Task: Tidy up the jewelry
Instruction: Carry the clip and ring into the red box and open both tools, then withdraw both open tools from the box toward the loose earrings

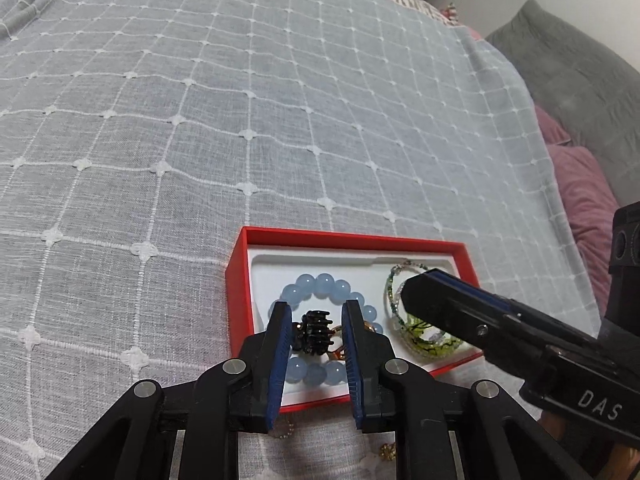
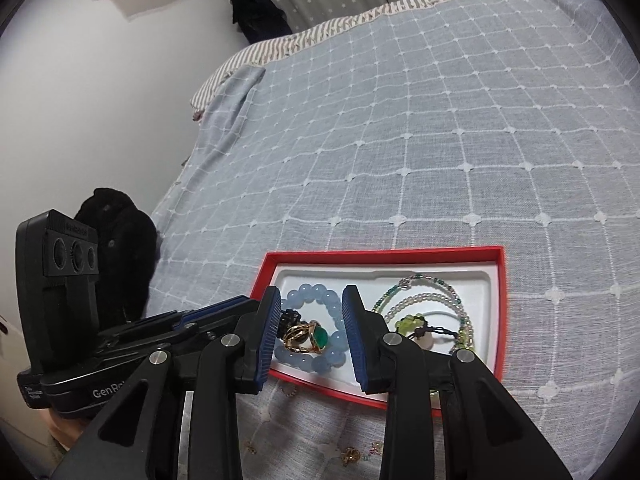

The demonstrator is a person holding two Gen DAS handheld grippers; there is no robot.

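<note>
Both the left gripper (image 1: 316, 314) and right gripper (image 2: 310, 302) are hovering spread apart (empty) over the red box (image 1: 240, 256), risking snagging the blue bead bracelet (image 1: 316, 282).

black hand-held gripper (image 1: 314, 334) – blue ribbed pads (image 1: 280, 364), silver pivot screws (image 1: 234, 367), white "das" lettering (image 1: 599, 404)

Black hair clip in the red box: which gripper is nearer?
Left. The left gripper, open, points straight at the black hair clip; the right gripper is off to its right, above the green bracelet.
</note>
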